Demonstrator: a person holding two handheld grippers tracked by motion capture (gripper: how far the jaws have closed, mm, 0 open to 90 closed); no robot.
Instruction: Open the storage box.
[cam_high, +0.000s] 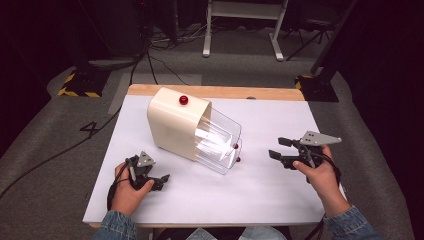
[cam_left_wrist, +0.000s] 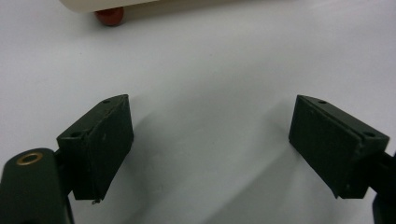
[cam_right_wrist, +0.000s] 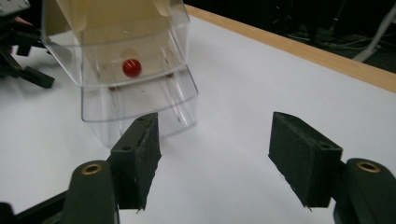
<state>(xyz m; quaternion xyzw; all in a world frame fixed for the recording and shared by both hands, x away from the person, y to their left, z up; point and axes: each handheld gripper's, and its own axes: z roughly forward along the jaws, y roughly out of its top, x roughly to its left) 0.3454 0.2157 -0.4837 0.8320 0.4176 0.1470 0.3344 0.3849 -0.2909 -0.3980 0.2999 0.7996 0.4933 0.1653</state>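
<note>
A cream box (cam_high: 172, 125) lies on the white table (cam_high: 270, 190), with a clear plastic drawer (cam_high: 220, 142) sticking out of its right end. One red knob (cam_high: 183, 100) sits on the box's top and another red knob (cam_high: 237, 160) shows by the drawer's lower corner. My left gripper (cam_high: 161, 181) rests open near the table's front left, apart from the box. In the left gripper view the left gripper (cam_left_wrist: 210, 135) is open over bare table, with a red ball (cam_left_wrist: 110, 16) under the cream box (cam_left_wrist: 93, 4). My right gripper (cam_high: 278, 148) is open to the right of the drawer. In the right gripper view the right gripper (cam_right_wrist: 215, 149) faces the clear drawer (cam_right_wrist: 140, 93) and a red knob (cam_right_wrist: 131, 67).
A wooden strip (cam_high: 215, 91) edges the table's far side. Beyond it are grey floor, cables and a white stand (cam_high: 242, 30). In the right gripper view the left gripper (cam_right_wrist: 21, 60) appears at the upper left behind the drawer.
</note>
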